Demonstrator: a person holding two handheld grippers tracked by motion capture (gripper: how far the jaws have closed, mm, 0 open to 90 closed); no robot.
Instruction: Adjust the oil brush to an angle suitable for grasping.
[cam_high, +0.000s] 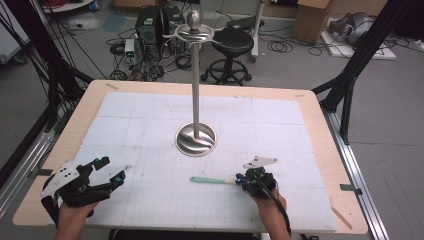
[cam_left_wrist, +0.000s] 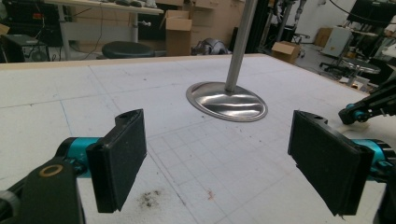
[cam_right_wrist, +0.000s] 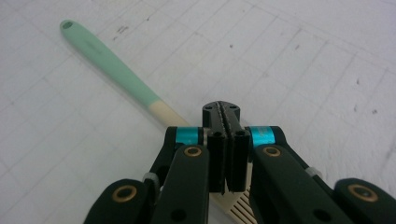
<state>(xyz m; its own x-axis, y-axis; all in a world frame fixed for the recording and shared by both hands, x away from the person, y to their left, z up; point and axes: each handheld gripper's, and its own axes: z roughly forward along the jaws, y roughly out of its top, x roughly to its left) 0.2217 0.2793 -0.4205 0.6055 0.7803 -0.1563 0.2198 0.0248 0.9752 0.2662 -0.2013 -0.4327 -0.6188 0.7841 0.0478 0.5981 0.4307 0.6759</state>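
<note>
Right gripper (cam_right_wrist: 226, 122), jaws pinched tight on a green-handled spatula (cam_right_wrist: 109, 61) lying flat on the table (cam_high: 150, 130) to lift it; left gripper (cam_left_wrist: 217, 163) waits wide open nearby

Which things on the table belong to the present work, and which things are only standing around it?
In the work:
- right gripper, shut on the spatula
- spatula, green handle, wooden slotted head under the jaws
- steel stand with hooks on top, probably where the spatula will hang

Only around:
- left gripper, open and idle
- black stool
- cardboard boxes
</note>
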